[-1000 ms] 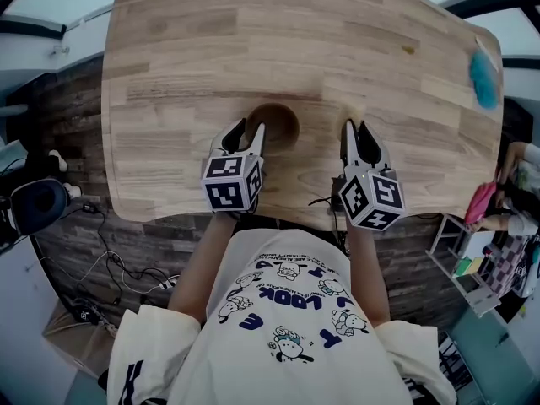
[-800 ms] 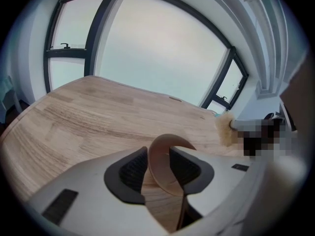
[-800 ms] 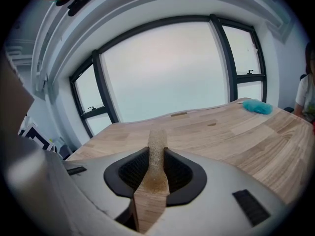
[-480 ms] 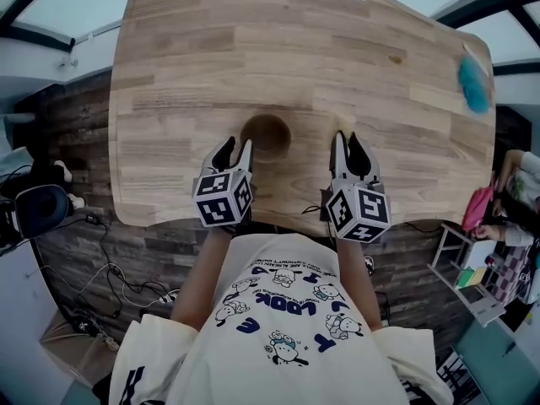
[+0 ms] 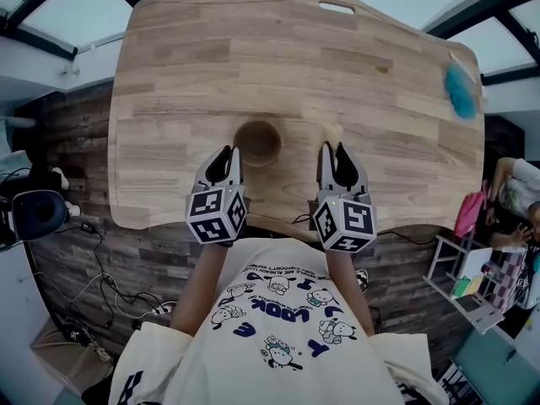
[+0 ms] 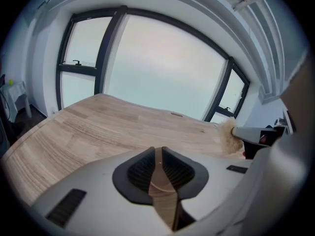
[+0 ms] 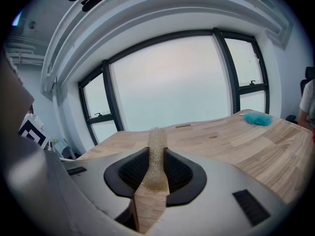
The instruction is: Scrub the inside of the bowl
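A small dark wooden bowl [image 5: 260,142] stands on the wooden table [image 5: 211,66] near its front edge. My left gripper [image 5: 229,156] is at the bowl's left rim. Its jaws have just been closing, and the brown bowl wall [image 6: 158,181] fills the narrow gap between the pads. My right gripper [image 5: 336,152] is to the right of the bowl and is shut on a beige scrub pad [image 7: 156,156], which sticks out past the fingertips [image 5: 332,132]. In the left gripper view the pad [image 6: 227,136] shows fuzzy at the right gripper's tip.
A teal cloth-like thing [image 5: 461,91] lies at the table's far right edge, also seen from the right gripper [image 7: 257,118]. A handle slot [image 5: 337,8] is cut in the far edge. A person [image 5: 516,184] and clutter are beside the table at right.
The left jaws stood wide beside the bowl and have narrowed onto its rim. Both grippers have drawn slightly back and up. The right grip on the pad is unchanged.
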